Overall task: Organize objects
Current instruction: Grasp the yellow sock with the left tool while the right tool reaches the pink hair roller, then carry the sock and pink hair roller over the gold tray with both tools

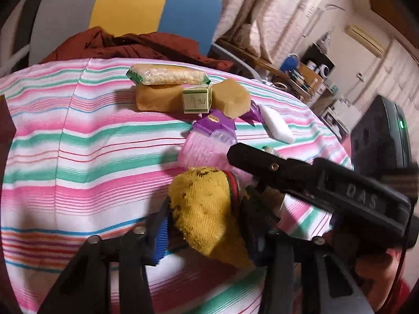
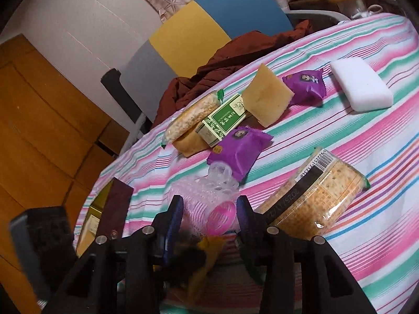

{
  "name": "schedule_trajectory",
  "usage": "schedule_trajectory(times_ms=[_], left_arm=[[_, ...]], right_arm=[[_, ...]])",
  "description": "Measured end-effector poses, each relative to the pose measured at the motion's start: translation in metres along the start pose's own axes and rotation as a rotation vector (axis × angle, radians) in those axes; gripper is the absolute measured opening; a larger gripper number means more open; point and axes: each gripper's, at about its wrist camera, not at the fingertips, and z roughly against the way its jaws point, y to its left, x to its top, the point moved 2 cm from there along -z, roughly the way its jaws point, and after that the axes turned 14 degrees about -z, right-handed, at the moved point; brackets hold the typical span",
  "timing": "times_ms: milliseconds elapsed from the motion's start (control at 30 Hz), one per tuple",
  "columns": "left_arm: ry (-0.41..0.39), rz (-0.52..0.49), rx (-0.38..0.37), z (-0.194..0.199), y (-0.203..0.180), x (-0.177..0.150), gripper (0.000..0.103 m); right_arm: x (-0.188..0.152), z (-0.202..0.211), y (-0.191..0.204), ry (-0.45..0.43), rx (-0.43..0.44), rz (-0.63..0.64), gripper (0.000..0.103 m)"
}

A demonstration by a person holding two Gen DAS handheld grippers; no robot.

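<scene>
The left gripper (image 1: 204, 225) jaws pinch a yellow sock (image 1: 207, 209) low over the striped surface (image 1: 78, 136). The right gripper (image 2: 209, 214) jaws seem closed on the sock's other end, though blur hides it. Snack packets, purple packet (image 2: 238, 151), cracker pack (image 2: 314, 196) and white sponge (image 2: 361, 86) lie scattered; most sorting remains

My left gripper (image 1: 204, 225) squeezes a yellow sock (image 1: 207, 209), a pink plastic roller (image 2: 220, 217) sits between my right gripper's (image 2: 209, 217) fingers, and snack packs and sponges lie on the striped cloth (image 1: 78, 144).
</scene>
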Motion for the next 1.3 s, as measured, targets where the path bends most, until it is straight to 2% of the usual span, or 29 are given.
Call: schedule_trajectory(times_ms=[100, 267, 467, 500, 633, 700, 767, 833, 967, 1100, 1300], left_arm=[[-0.015, -0.053, 0.01, 0.007, -0.001, -0.008, 0.041], [-0.054, -0.044, 0.014, 0.02, 0.004, -0.024, 0.039], [-0.094, -0.041, 0.041, 0.037, 0.006, -0.045, 0.039], [-0.099, -0.033, 0.036, 0.041, 0.008, -0.049, 0.039], [-0.115, 0.017, 0.004, 0.045, 0.017, -0.055, 0.039], [-0.111, 0.025, -0.004, 0.045, 0.018, -0.055, 0.039], [-0.109, 0.025, -0.005, 0.046, 0.018, -0.055, 0.039], [-0.108, 0.031, -0.009, 0.047, 0.019, -0.057, 0.039], [-0.1, 0.067, -0.018, 0.052, 0.023, -0.061, 0.039], [-0.097, 0.091, -0.024, 0.061, 0.022, -0.068, 0.039], [-0.135, 0.047, -0.073, 0.086, 0.008, -0.078, 0.039]], right_arm=[[-0.002, -0.005, 0.007, 0.004, -0.044, 0.069, 0.045], [-0.015, -0.012, 0.021, -0.005, -0.127, 0.205, 0.046], [-0.012, -0.015, 0.016, -0.008, -0.128, 0.168, 0.046], [-0.012, -0.016, 0.017, -0.004, -0.13, 0.164, 0.048], [-0.014, -0.024, 0.029, 0.02, -0.137, 0.199, 0.066], [-0.015, -0.03, 0.034, 0.017, -0.159, 0.225, 0.068], [-0.017, -0.035, 0.035, 0.015, -0.166, 0.229, 0.068], [-0.019, -0.038, 0.037, 0.005, -0.179, 0.251, 0.057], [-0.026, -0.036, 0.042, -0.009, -0.194, 0.268, 0.055], [-0.032, -0.026, 0.042, -0.022, -0.177, 0.215, 0.054], [-0.045, -0.003, 0.047, -0.051, -0.11, 0.131, 0.053]])
